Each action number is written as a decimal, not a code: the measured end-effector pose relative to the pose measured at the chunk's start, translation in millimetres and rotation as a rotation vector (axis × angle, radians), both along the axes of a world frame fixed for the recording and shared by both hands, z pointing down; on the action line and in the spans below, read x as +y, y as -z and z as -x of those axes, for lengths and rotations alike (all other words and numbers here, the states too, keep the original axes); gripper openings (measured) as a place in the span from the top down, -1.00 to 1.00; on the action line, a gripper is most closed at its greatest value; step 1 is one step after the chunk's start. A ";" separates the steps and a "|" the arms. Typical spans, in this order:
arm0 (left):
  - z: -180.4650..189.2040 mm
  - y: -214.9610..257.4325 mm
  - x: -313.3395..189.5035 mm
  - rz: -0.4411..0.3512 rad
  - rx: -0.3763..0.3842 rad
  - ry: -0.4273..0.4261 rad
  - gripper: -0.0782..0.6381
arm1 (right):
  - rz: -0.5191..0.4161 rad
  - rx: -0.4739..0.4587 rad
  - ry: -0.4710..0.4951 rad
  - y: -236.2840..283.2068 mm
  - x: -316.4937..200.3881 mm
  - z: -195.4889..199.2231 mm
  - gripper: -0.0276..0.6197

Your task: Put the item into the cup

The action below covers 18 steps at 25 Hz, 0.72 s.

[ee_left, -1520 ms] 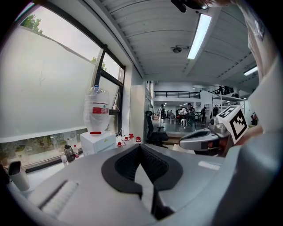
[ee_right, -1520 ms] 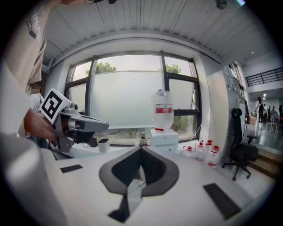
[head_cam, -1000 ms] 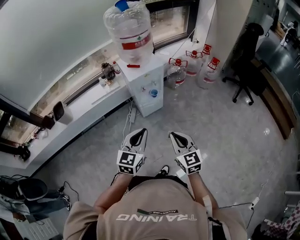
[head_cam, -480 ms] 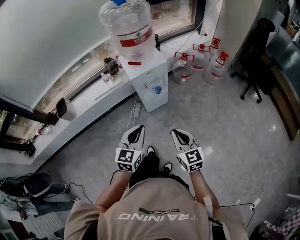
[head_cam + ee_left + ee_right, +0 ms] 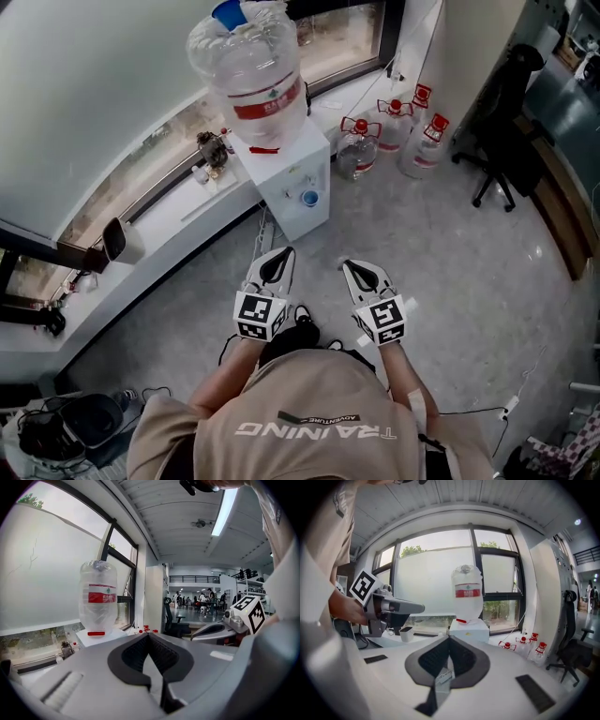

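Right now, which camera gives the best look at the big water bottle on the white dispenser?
The left gripper view: the water bottle shows whole and side-on, its red label plain against the window. The head view shows the bottle large but steeply from above, its top at the picture's edge. The right gripper view shows it side-on too, but smaller.

Matt, smooth pale-grey plastic is seen on the shells of the left gripper (image 5: 149,635) and the right gripper (image 5: 449,638), and their pads (image 5: 135,652) are shown black, ribbed and rubbery. A small pale piece (image 5: 443,677), glossy and plastic-looking, is seen between the right gripper's pads. The water bottle (image 5: 251,70) is made out as clear, shiny plastic, the dispenser (image 5: 286,169) as smooth white plastic. The floor (image 5: 450,272) is shown as speckled grey stone with a soft sheen, the shirt (image 5: 309,422) as matt beige cloth.
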<state>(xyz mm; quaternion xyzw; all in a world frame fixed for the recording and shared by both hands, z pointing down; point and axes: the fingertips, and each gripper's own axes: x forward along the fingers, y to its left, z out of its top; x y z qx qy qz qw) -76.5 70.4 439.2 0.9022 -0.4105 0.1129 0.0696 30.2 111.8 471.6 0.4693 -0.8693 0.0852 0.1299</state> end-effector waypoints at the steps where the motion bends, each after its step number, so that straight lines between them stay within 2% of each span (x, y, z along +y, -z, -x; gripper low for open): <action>1: 3.3 -0.7 -7.7 0.004 0.002 -0.005 0.76 | -0.002 0.005 -0.004 2.1 -7.4 2.6 0.88; 13: 39.3 -12.5 -87.9 0.017 0.028 -0.057 0.76 | -0.022 0.053 -0.091 9.0 -89.3 21.0 0.88; 18: 42.5 -13.8 -111.2 0.029 0.044 -0.031 0.76 | 0.000 0.064 -0.056 4.2 -114.8 28.9 0.88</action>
